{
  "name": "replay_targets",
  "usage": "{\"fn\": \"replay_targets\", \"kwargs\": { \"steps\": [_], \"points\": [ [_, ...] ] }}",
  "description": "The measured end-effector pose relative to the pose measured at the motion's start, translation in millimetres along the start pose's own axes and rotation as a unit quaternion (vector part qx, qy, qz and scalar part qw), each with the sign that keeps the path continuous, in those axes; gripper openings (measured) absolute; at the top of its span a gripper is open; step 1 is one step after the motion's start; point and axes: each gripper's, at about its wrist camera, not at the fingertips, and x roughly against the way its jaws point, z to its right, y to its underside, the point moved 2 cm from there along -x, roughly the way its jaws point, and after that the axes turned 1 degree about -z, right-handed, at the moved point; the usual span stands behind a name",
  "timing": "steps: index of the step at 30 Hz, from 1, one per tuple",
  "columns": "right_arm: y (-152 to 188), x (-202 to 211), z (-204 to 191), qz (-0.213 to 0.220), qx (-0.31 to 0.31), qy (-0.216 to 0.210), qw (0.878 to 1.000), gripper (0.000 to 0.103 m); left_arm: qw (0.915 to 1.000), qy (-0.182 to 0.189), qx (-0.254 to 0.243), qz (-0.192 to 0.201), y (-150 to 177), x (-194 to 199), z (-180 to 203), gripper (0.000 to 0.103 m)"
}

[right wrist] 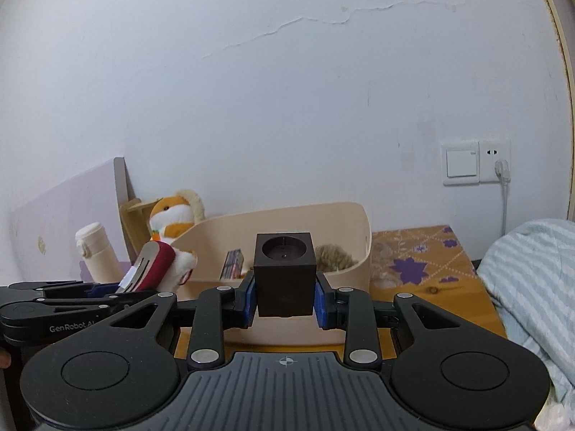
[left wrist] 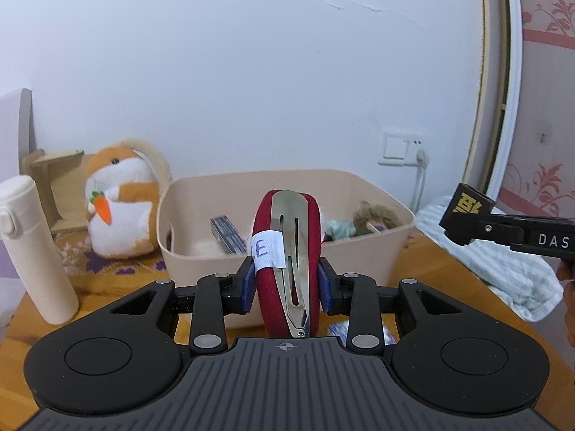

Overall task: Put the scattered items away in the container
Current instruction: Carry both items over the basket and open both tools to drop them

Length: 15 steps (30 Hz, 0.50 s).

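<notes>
My left gripper [left wrist: 286, 283] is shut on a red padded hair clip [left wrist: 287, 262] with a metal snap and a white label, held upright just in front of the beige container [left wrist: 377, 237]. It also shows in the right wrist view [right wrist: 149, 264], at the left. My right gripper [right wrist: 285, 296] is shut on a black cube [right wrist: 284, 273] with a round recess on top, in front of the container [right wrist: 355, 262]. That cube shows at the right of the left wrist view [left wrist: 465, 213]. The container holds a small box [left wrist: 228, 235], a brown furry item [left wrist: 375, 215] and a pale green item [left wrist: 337, 230].
A hamster plush [left wrist: 120, 201] and a cream bottle [left wrist: 34, 248] stand left of the container on the wooden table [left wrist: 104, 287]. A striped towel [left wrist: 503, 269] lies at the right. A small blue-white packet [left wrist: 339, 330] lies under my left gripper. A wall socket [right wrist: 476, 163] is behind.
</notes>
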Motion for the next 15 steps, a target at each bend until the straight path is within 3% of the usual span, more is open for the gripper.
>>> {"fn": "replay_targets", "kwargs": {
  "steps": [15],
  "points": [
    [-40, -37, 8, 0.003, -0.016, -0.003, 1.000, 0.029, 0.9989, -0.042, 0.003, 0.021, -30, -36, -19, 0.035]
  ]
}}
